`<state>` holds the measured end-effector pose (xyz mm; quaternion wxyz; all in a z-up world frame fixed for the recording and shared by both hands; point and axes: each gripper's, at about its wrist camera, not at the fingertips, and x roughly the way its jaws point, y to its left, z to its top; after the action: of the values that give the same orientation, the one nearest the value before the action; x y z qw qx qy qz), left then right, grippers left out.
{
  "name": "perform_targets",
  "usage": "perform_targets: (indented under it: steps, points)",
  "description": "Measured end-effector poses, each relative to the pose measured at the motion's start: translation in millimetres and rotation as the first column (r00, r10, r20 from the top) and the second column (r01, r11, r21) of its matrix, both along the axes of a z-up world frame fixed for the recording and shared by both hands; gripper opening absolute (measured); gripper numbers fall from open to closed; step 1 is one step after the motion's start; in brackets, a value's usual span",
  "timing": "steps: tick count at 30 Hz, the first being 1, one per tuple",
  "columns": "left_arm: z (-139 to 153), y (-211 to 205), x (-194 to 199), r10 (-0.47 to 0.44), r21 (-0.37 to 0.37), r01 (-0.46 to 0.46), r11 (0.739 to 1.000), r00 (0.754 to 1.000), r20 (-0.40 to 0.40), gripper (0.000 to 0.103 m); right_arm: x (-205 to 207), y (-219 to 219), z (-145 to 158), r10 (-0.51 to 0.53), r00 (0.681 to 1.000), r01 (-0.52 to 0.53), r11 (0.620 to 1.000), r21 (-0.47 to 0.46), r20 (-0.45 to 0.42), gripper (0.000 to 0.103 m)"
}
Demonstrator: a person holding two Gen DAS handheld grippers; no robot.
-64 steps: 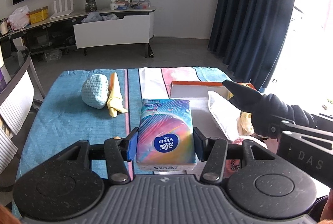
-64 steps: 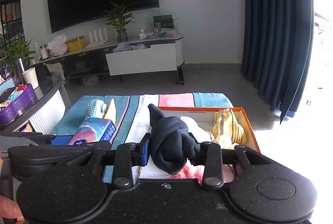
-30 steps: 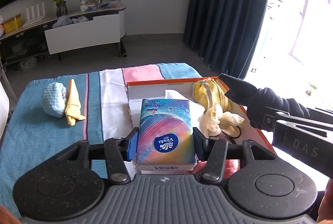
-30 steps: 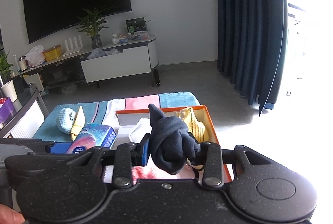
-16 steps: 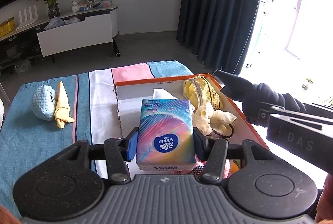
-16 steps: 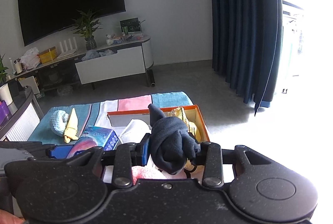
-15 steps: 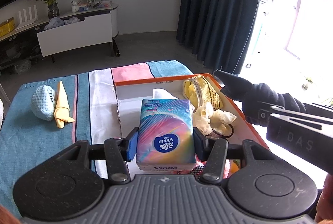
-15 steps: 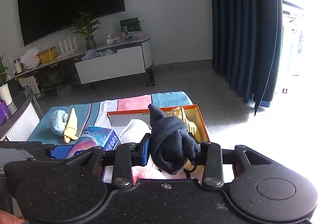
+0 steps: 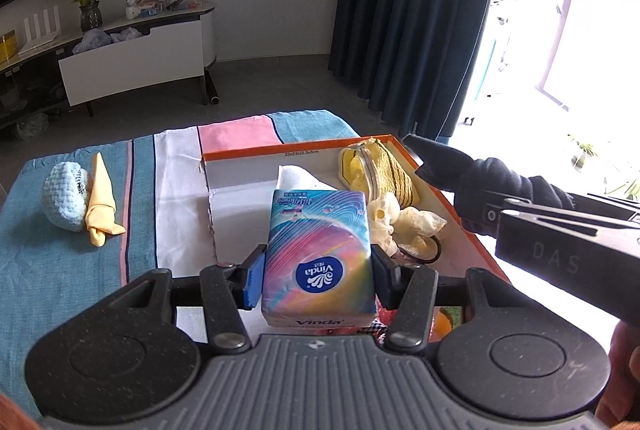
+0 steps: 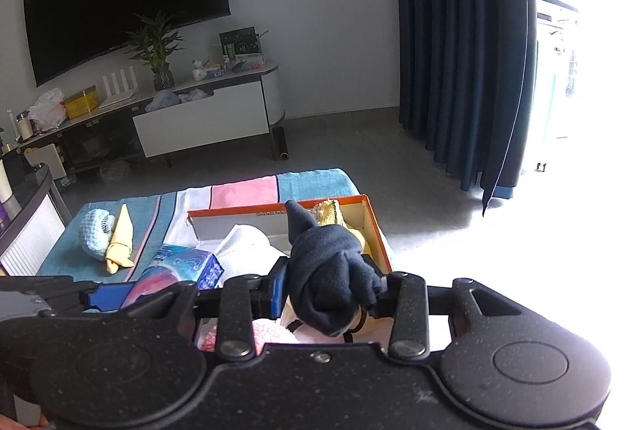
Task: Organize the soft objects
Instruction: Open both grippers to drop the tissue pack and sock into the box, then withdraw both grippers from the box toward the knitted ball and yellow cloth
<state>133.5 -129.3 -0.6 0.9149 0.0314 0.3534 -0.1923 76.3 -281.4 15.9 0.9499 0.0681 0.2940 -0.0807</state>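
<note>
- Left hand-held gripper [image 9: 318, 280], seen from its own wrist camera, is clamped on a rainbow-coloured tissue pack [image 9: 318, 256] marked "Vinda"; both pads press on the pack's long sides.
- That pack hangs above the near part of an orange-rimmed box [image 9: 304, 149], which sits on a bench covered by a striped cloth [image 9: 60, 270] of blue, white and pink.
- Inside the box lie a white folded cloth [image 9: 298, 176], a yellow knitted piece [image 9: 380, 170] against the far right wall, and a cream scrunchie [image 9: 404, 220] just in front of it.
- On the cloth well to the left of the box, a pale blue knitted item [image 9: 64, 196] touches a rolled yellow cloth [image 9: 100, 204].
- At the right edge of this view, the right hand-held gripper's black body reaches in with a dark sock [image 9: 472, 172] at its tip, above the box's right rim.
- From the right wrist camera, the right hand-held gripper [image 10: 332, 290] has the dark sock [image 10: 330, 278] bunched between its jaws, which are opening; the blue left pad and the right pad both touch the fabric.
- The sock hangs over the right half of the orange-rimmed box [image 10: 376, 230].
- Lower left in this view, the tissue pack [image 10: 180, 266] shows beside the white folded cloth [image 10: 248, 248].
</note>
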Motion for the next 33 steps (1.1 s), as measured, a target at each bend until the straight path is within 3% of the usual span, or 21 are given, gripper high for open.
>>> perform_targets:
  steps: [3,16,19,25,33]
  points:
    - [-2.0,-1.1,2.1,-0.003,-0.001,0.003,1.000,1.000,-0.004,0.053,1.6,-0.4,-2.0,-0.008,1.000,0.008,1.000,-0.006,0.001,0.060]
    - [-4.0,-20.8,10.9,-0.057,-0.010,0.056,0.998,0.998,-0.015,0.054,-6.6,-17.0,0.7,-0.076,0.996,0.077,0.997,-0.006,0.041,0.062]
    - [-0.5,-25.7,10.8,-0.072,-0.018,0.072,0.997,0.997,-0.002,0.074,-9.0,-17.5,2.4,-0.080,0.996,0.080,0.997,-0.015,0.048,0.062]
    - [2.2,-20.2,9.2,-0.051,-0.018,0.051,0.999,0.999,0.007,0.077,-11.5,-16.3,6.2,-0.079,0.995,0.080,0.997,-0.018,0.059,0.062]
    - [10.5,2.7,11.0,0.043,0.008,-0.043,0.999,0.999,0.014,0.086,-12.8,-2.4,12.1,-0.040,0.997,0.042,0.999,-0.030,0.070,0.063]
